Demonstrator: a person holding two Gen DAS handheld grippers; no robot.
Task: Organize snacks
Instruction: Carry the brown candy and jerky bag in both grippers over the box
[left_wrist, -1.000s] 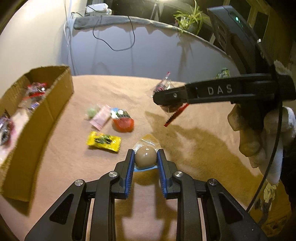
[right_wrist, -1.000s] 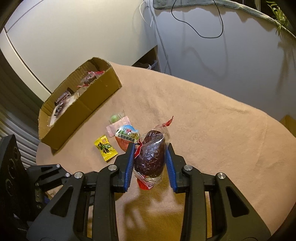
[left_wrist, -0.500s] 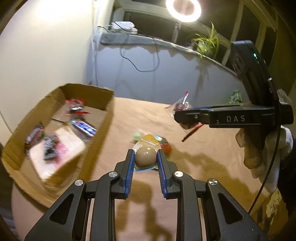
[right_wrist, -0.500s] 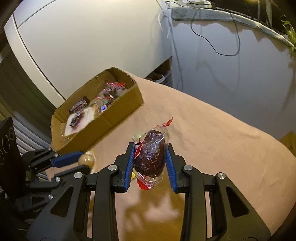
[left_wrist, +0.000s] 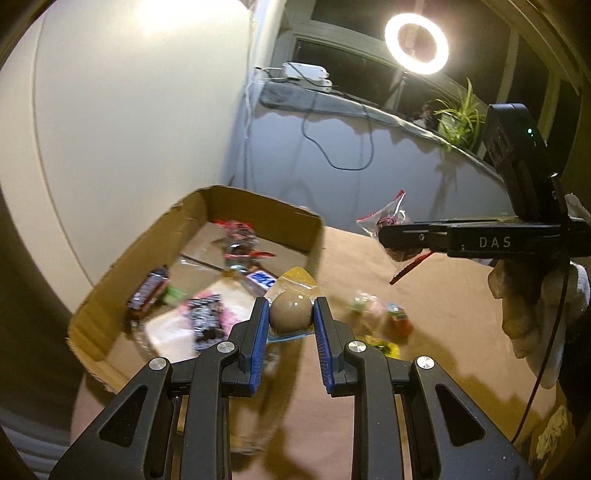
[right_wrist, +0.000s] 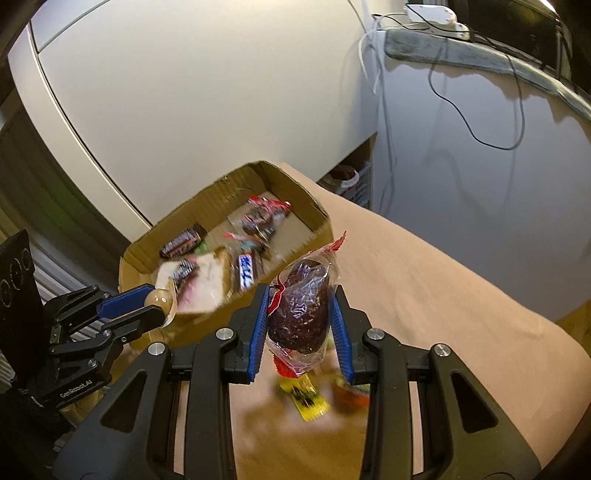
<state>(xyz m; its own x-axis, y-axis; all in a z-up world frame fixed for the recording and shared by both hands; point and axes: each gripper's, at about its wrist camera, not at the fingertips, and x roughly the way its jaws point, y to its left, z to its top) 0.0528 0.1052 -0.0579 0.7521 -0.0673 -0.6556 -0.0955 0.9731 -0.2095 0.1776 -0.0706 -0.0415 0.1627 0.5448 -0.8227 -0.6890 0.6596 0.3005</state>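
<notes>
Left wrist view: a wrapped brown ball (left_wrist: 290, 314) is being pinched by the left gripper (left_wrist: 290, 317), the box (left_wrist: 258, 206) lying at eleven o'clock; a dark bagged snack (right_wrist: 301, 310) is being clamped by the right gripper (right_wrist: 299, 314)

My left gripper (left_wrist: 290, 325) and right gripper (right_wrist: 298, 314): black angular finger links with silver screws and blue ribbed pads (left_wrist: 258, 325). White "DAS" lettering, a green indicator light and a thin black cable mark the right unit; my hand (left_wrist: 535, 306) wears a pale glove.

The right gripper (right_wrist: 298, 314) clamps a dark wrapped snack (right_wrist: 301, 314); behind it, the cardboard box (right_wrist: 314, 212) sits near the table's (right_wrist: 424, 295) far-left edge, holding what look like candy bars.
</notes>
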